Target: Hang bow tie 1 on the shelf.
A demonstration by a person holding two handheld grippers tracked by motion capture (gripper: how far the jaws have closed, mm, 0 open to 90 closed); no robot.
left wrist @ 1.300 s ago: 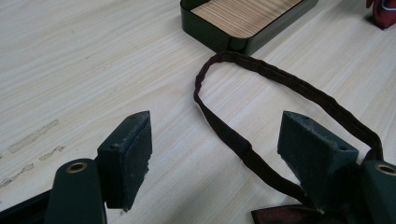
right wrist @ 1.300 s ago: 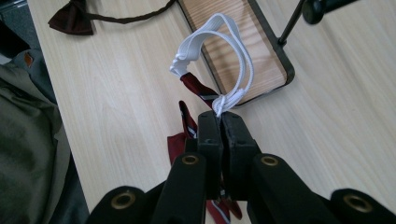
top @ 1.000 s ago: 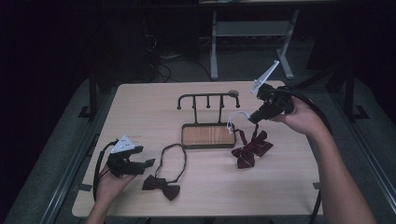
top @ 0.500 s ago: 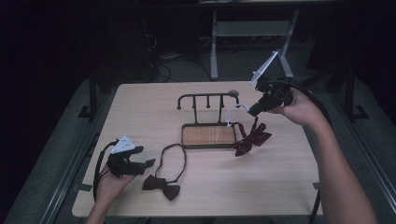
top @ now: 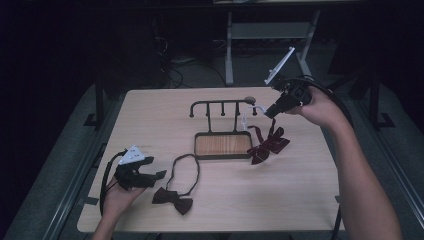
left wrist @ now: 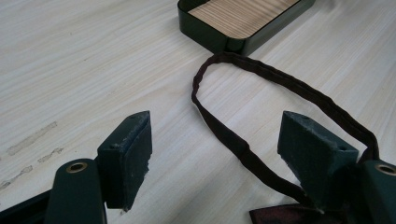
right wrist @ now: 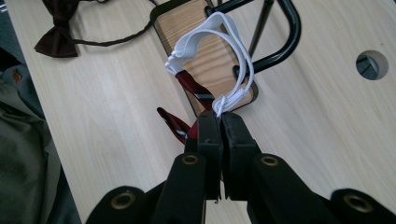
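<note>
Right hand-held gripper point(right wrist: 220, 122) pinches white elastic point(right wrist: 232, 60); red bow tie point(top: 267, 143) dangles downward.

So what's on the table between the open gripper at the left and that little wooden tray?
In the high view, the brown bow tie's strap loop lies between the left gripper and the tray; the left gripper view shows it too.

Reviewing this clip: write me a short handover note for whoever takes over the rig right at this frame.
Right gripper: shut on the white elastic loop of the red striped bow tie, lifted beside the black rack.
Left gripper: open, low over the table, astride the strap of the dark bow tie.
Done: red tie picked up by its loop.
Left: the loop looks not yet hooked on the rack; the dark tie lies untouched.
</note>
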